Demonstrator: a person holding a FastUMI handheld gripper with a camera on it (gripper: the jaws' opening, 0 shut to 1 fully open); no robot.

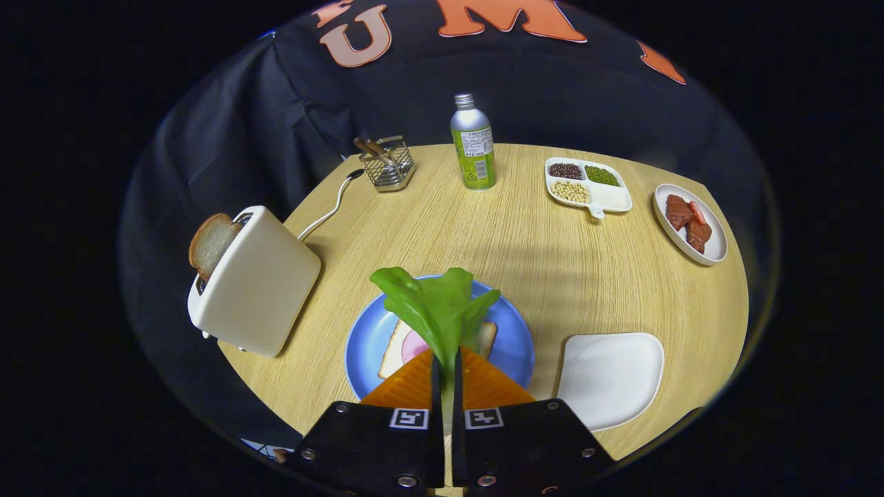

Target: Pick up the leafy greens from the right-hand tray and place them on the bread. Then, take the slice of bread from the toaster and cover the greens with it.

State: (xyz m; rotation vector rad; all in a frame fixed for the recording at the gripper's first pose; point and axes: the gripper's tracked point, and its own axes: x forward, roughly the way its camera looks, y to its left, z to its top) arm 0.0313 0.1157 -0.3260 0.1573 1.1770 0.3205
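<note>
Pinching the greens by the stalk, our gripper had both orange fingers pressed on it, leaves spread just ahead of the tips. Under them we saw bread on a blue plate. The toaster, slice upright in it, stood to the fingers' left; the white tray to their right.

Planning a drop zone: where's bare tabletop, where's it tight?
Tongs shut on leafy greens over blue plate. Free: the wide middle between plate, bottle and divided dish. Tight: between toaster and plate, and plate and white tray.
</note>
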